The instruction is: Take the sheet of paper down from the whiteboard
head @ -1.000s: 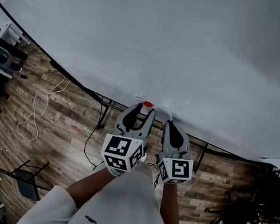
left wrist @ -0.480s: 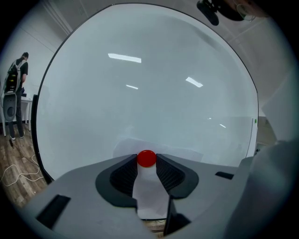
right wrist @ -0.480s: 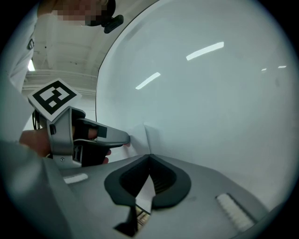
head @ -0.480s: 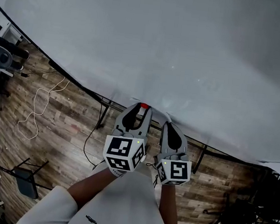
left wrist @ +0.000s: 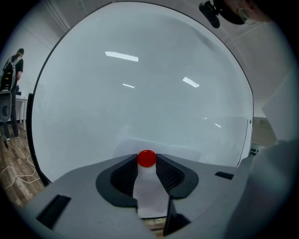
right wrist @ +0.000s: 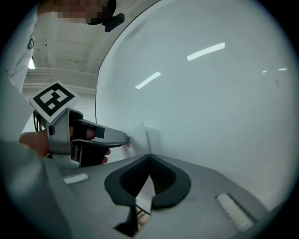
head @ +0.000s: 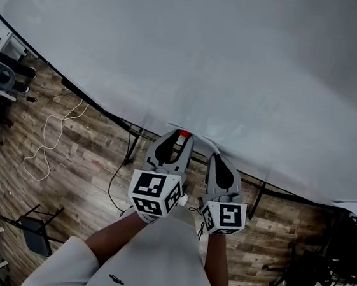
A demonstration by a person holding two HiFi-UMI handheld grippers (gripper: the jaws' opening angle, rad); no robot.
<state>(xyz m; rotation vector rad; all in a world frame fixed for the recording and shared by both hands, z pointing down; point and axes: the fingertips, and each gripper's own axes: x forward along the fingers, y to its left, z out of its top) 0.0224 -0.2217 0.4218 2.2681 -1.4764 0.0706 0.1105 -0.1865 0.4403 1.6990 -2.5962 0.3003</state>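
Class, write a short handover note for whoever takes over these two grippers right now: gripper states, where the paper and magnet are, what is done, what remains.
Left gripper: its jaws have just been closing and now look pressed on the red magnet between them.
Right gripper: shut on the edge of the sheet of paper.
The sheet lies against the whiteboard, pinned by the magnet.
Done: both grips placed. Not yet down.
Left: probably pull the magnet off, then draw the sheet away with the right gripper.

Shows a brown wood-plank floor (head: 92,168) with a thin white cable (head: 42,135) looped across it, a small black metal-framed chair (head: 33,226) nearby, and a person (left wrist: 12,65) standing far left.
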